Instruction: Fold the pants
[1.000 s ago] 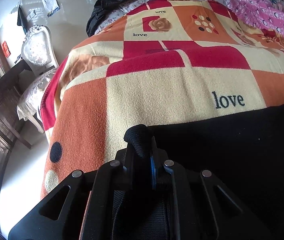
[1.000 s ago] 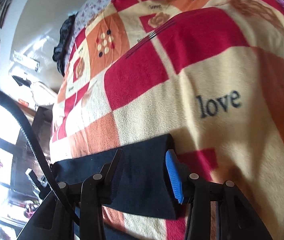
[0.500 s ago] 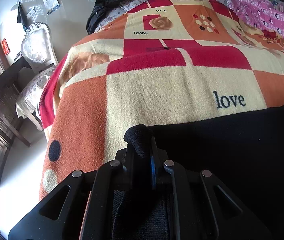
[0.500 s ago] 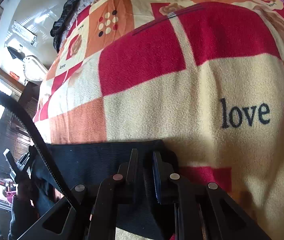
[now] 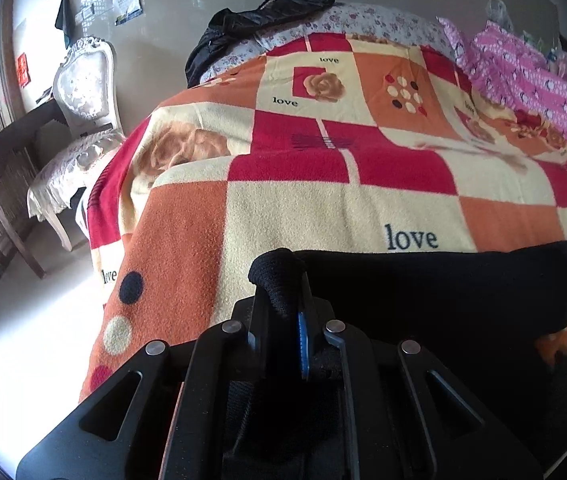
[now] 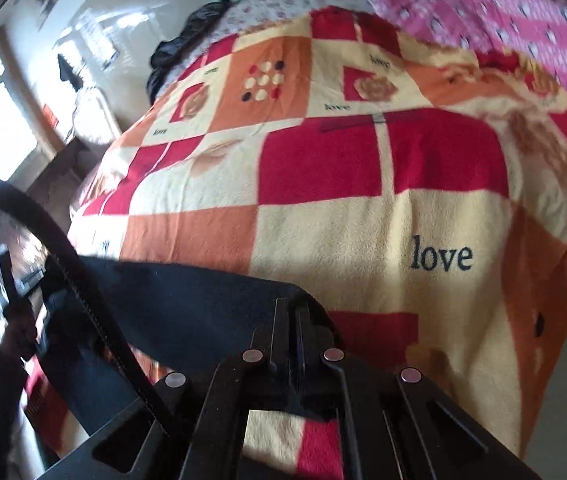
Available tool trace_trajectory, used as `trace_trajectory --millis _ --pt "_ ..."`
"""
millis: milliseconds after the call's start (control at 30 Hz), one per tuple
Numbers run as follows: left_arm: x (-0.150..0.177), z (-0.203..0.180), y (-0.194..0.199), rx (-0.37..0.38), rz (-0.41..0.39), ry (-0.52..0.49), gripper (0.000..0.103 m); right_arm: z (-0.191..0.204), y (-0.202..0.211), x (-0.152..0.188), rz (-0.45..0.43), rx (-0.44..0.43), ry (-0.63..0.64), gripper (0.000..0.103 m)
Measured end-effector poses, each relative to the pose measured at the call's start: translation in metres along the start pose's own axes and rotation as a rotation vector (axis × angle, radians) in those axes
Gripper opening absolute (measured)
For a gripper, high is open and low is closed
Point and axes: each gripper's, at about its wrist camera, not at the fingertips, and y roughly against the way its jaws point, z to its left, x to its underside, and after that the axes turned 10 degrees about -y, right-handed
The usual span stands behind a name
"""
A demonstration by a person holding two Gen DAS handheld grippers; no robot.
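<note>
Spread over the bed, a patchwork "love" blanket (image 5: 323, 216) serves as the working surface. Black pants (image 5: 443, 292) are laid across its near edge, their long axis running sideways between the two tools. One bunched corner is clamped in the closed left gripper (image 5: 283, 312); the opposite corner is pinched in the right gripper (image 6: 289, 320), whose jaws are pressed together on the cloth. From each tool the garment stretches inward toward the other, so neither hand is judged nearer. The coming fold would likely be carried forward over the blanket, away from that edge.
</note>
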Motion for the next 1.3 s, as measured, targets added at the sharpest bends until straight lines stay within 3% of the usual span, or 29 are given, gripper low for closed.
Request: trace_trajectory --millis 133,267,467,633,800,933,1000,1100,1233,1300 --pt "0.018 0.006 0.051 0.028 -0.066 0.055 0.009 0.016 0.029 0.034 -0.039 -0.008 0.082 0.002" --pt "0.060 0.014 0.084 0.058 -0.086 0.101 0.009 0.018 0.052 0.074 -0.085 -0.049 0.117 0.002" --pt "0.118 0.016 0.093 0.116 -0.056 0.148 0.009 0.012 0.054 0.137 -0.095 -0.040 0.215 0.002" --pt "0.125 0.023 0.098 0.204 -0.067 0.198 0.010 0.010 0.057 0.162 -0.110 -0.026 0.251 0.002" --pt "0.140 0.036 0.080 0.297 0.034 0.309 0.012 0.003 0.053 0.180 -0.086 0.012 0.283 0.002" --pt "0.147 0.042 0.085 0.287 0.043 0.343 0.029 -0.007 0.049 0.186 -0.078 0.035 0.267 0.002" --pt "0.152 0.048 0.091 0.302 0.030 0.373 0.030 -0.011 0.049 0.185 -0.078 0.040 0.250 0.002" --pt "0.164 0.058 0.105 0.358 -0.014 0.450 0.033 -0.020 0.049 0.185 -0.078 0.076 0.235 0.000" --pt "0.166 0.067 0.117 0.432 -0.011 0.555 0.054 -0.032 0.055 0.188 -0.092 0.082 0.212 0.000" --pt "0.166 0.076 0.123 0.494 -0.019 0.657 0.057 -0.033 0.056 0.188 -0.106 0.085 0.209 0.000"
